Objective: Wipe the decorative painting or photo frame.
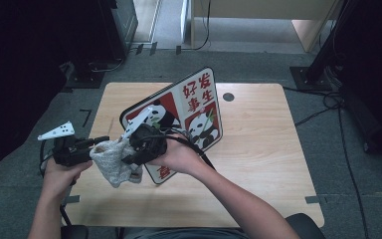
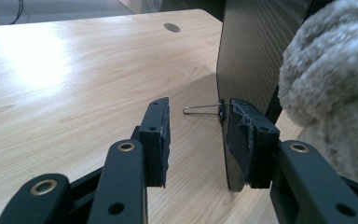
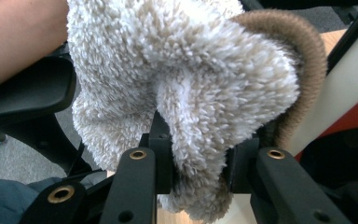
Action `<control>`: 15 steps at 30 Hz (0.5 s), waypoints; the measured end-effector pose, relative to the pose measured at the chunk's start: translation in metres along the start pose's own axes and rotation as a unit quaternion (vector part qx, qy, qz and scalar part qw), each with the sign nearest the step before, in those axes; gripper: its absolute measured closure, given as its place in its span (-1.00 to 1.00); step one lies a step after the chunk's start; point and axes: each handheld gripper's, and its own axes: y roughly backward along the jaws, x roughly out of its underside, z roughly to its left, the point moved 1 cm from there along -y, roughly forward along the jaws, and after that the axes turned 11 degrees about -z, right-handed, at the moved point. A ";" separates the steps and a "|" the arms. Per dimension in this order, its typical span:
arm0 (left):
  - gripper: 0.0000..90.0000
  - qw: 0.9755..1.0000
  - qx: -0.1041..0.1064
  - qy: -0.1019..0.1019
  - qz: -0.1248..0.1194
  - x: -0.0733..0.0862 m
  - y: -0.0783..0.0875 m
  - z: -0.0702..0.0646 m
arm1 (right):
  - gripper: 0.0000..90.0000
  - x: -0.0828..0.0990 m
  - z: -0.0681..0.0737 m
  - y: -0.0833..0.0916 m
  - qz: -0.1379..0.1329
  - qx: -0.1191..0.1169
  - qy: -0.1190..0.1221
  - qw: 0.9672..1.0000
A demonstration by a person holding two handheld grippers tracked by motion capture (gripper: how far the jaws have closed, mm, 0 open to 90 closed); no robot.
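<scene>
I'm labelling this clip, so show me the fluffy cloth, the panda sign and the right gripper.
fluffy cloth (image 3: pixel 186 79), right gripper view, middle of its pile.
panda sign (image 1: pixel 199 107), high view, its printed face.
right gripper (image 3: pixel 198 154), right gripper view, midway between its fingertips.

Both forearms enter from below: the left gripper (image 1: pixel 95 145) points right with jaws parted, while the right gripper (image 1: pixel 129 160) points left toward it, jaws clamped, hand wrapped around its body.
</scene>
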 end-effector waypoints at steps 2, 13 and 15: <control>0.33 1.000 0.000 0.001 0.000 0.000 0.001 0.000 | 0.55 0.003 0.000 -0.001 0.002 0.000 -0.002 1.000; 0.34 1.000 -0.001 -0.004 -0.002 -0.001 0.002 0.001 | 0.55 0.022 0.001 -0.008 0.008 0.002 -0.011 1.000; 0.34 1.000 -0.002 -0.005 -0.004 -0.001 0.002 0.001 | 0.55 0.024 0.001 -0.010 0.009 0.002 -0.009 1.000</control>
